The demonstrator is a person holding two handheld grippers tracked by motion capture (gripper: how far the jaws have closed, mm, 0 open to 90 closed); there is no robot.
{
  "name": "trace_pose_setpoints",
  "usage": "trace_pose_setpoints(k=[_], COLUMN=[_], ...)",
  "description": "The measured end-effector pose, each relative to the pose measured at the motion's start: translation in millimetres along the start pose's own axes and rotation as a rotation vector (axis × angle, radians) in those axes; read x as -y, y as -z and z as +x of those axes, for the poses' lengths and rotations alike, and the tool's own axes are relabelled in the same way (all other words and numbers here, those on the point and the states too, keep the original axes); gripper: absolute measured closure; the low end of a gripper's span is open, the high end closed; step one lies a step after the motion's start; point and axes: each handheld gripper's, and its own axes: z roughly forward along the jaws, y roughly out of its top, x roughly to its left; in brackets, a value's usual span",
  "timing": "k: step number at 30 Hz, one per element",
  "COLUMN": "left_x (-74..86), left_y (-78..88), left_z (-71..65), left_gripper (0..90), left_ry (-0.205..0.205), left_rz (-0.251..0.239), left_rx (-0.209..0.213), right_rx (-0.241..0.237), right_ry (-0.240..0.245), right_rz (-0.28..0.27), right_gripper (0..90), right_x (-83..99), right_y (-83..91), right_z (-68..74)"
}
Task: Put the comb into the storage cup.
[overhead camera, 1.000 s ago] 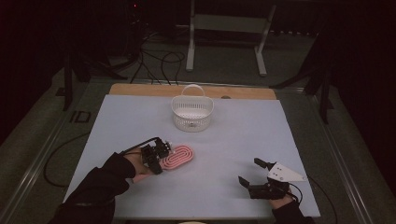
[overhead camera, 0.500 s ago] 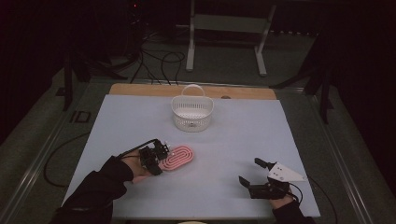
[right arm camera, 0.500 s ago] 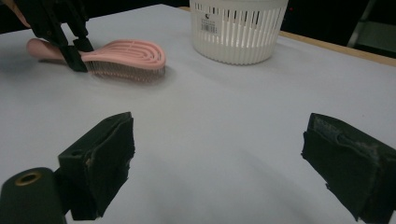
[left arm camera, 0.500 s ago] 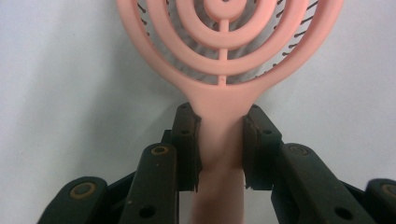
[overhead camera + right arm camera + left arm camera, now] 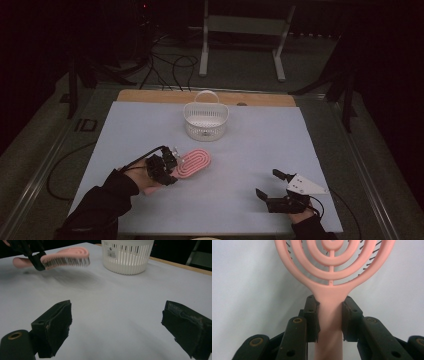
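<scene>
Brush (image 5: 192, 164) sits at 7 o'clock from the basket (image 5: 205, 120), lifted just off the mat (image 5: 250, 150), bristles down. Left gripper (image 5: 329, 315) pinches its handle at the neck. Right gripper (image 5: 272, 186) idles at 4 o'clock, jaws wide, empty. Likely light, stiff, smooth plastic; the neck grip suits it, though the head may swing.

A dim lab: covered table (image 5: 150, 125), floor cables (image 5: 165, 65), metal stand (image 5: 240, 40).
</scene>
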Motion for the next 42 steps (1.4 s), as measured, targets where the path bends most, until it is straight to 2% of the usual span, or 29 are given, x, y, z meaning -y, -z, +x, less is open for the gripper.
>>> trace_pose_setpoints(k=[1, 4, 5, 10, 12, 13, 15, 16, 18, 20, 22, 23, 27, 29, 30, 31, 37, 38, 39, 42], left_x=[-0.1, 0.6, 0.6, 2.3, 2.1, 2.3, 2.6, 2.6, 2.5, 3.4, 3.2, 3.3, 3.4, 3.9, 3.9, 3.9, 5.2, 5.7, 5.7, 5.8], left_y=[1.2, 3.3, 3.7, 6.1, 6.7, 7.2, 7.0, 6.5, 5.8, 3.8, 3.4, 3.6, 4.4, 4.3, 4.3, 3.1, -3.0, -3.4, -3.7, -4.7], left_z=[0.4, -1.9, -2.6, -4.5, -4.8, -6.3, -8.0, -8.5, -8.8, -12.3, -14.2, -15.2, -16.6, -17.7, -17.7, -17.5, -19.3, -19.8, -19.2, -19.7], left_gripper=[71.0, 70.9, 70.9, 70.9, 70.9, 70.9, 70.9, 70.9, 70.9, 70.9, 70.9, 70.9, 70.9, 70.9, 70.9, 70.9, 70.9, 70.9, 70.9, 70.9], left_ry=[0.011, -0.005, -0.003, 0.002, 0.010, 0.006, 0.004, 0.015, 0.013, -0.006, 0.000, -0.005, 0.012, 0.006, 0.006, 0.015, 0.029, 0.033, 0.040, 0.039], left_rz=[-0.015, -0.068, -0.086, -0.180, -0.191, -0.220, -0.244, -0.256, -0.260, -0.301, -0.321, -0.342, -0.402, -0.440, -0.440, -0.460, -0.530, -0.547, -0.560, -0.608], left_rx=[0.015, 0.025, 0.013, 0.015, 0.021, 0.015, 0.012, 0.013, 0.024, 0.016, 0.017, 0.003, 0.008, 0.012, 0.012, 0.025, 0.022, 0.012, 0.026, 0.017], right_rx=[0.000, -0.001, -0.001, -0.002, 0.000, -0.001, -0.001, -0.003, -0.002, -0.001, -0.004, -0.001, -0.005, -0.003, -0.003, -0.003, -0.005, -0.006, -0.006, -0.006], right_ry=[-0.003, -0.006, -0.004, -0.003, -0.004, 0.000, -0.004, -0.005, -0.003, -0.005, -0.005, -0.005, -0.006, -0.004, -0.004, -0.005, -0.007, -0.012, -0.010, -0.009], right_rz=[-0.002, -0.001, 0.003, 0.002, 0.003, -0.001, 0.001, 0.002, 0.002, -0.001, 0.001, 0.001, 0.001, -0.001, -0.001, -0.003, -0.001, 0.000, 0.001, -0.003], right_gripper=[9.0, 8.9, 9.0, 9.0, 9.0, 9.0, 9.0, 9.0, 9.0, 8.9, 9.0, 9.0, 9.0, 9.0, 9.0, 9.0, 8.9, 8.9, 8.9, 9.0], right_x=[-0.3, 0.2, 0.2, 0.0, -0.2, -0.4, -0.1, 0.1, -0.1, -0.4, 0.0, -0.3, 0.1, -0.5, -0.5, -0.6, -0.1, 0.2, 0.3, -0.2], right_y=[0.2, -0.3, -0.2, -0.4, -0.2, -0.2, -0.4, -0.6, -0.5, -0.4, -0.7, -0.5, -1.0, -0.7, -0.7, -0.7, -0.9, -1.1, -0.9, -1.0], right_z=[0.2, -0.1, 0.0, 0.2, 0.5, 0.4, 0.1, 0.2, 0.4, 0.4, 0.4, 0.6, 0.3, 0.7, 0.7, 0.7, 0.2, 0.4, 0.4, 0.2])
